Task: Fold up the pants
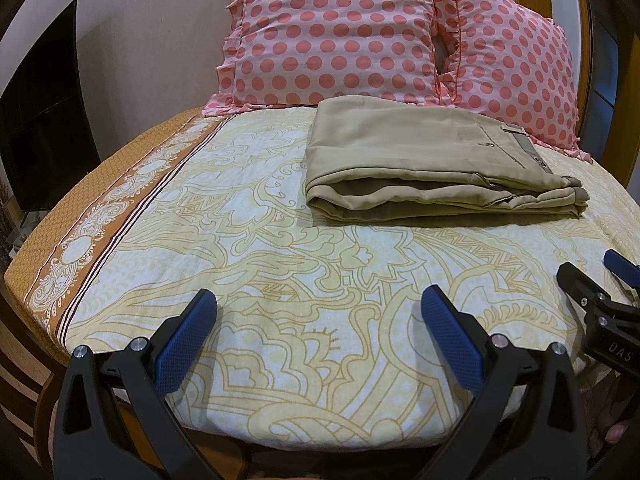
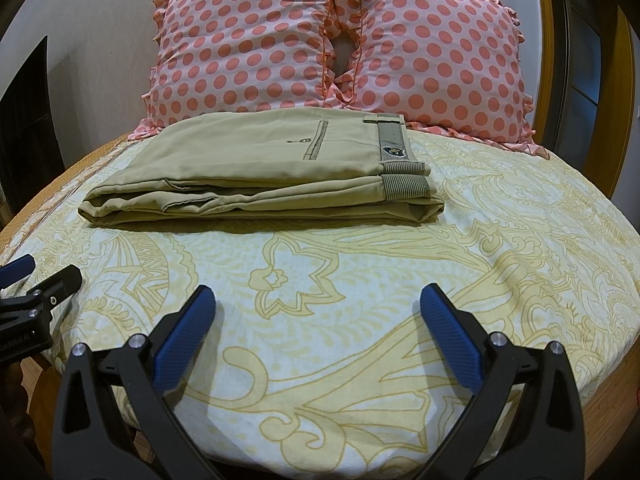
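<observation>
**Ana:** Blue-padded fingers point(image 1: 452, 344) of the left claw point(image 1: 320, 304) sit closest, spread wide and holding nothing, low over the near edge of the bed point(image 1: 280, 320).

**Ben:** Same for the right claw point(image 2: 318, 302): spread apart, empty, hovering above the patterned sheet point(image 2: 400, 280) by that near edge. Each claw shows at the margin of the other's view, so they sit side by side.

**Ana:** And the pants point(image 2: 260, 176)?

**Ben:** Toward the far edge of the bed, lying flat just in front of the 2 polka-dot pillows point(image 2: 340, 48); I can't tell whether they touch the ruffles. They look folded into a compact stack of several layers, waistband point(image 2: 400, 160) at the right end and a rounded fold at the left end.

**Ana:** So I'd judge the folding essentially done. Neither claw is touching the cloth.

**Ben:** Agreed. If anything remains, it's tidying. The lower layers poke out slightly past the top layer along the near side, so the edges aren't flush.

**Ana:** To do that well, I'd pinch only the protruding hem, low and near a corner, and nudge it inward without lifting the top layer.

**Ben:** And press down lightly afterward. Grabbing the whole stack risks unrolling it.
</observation>
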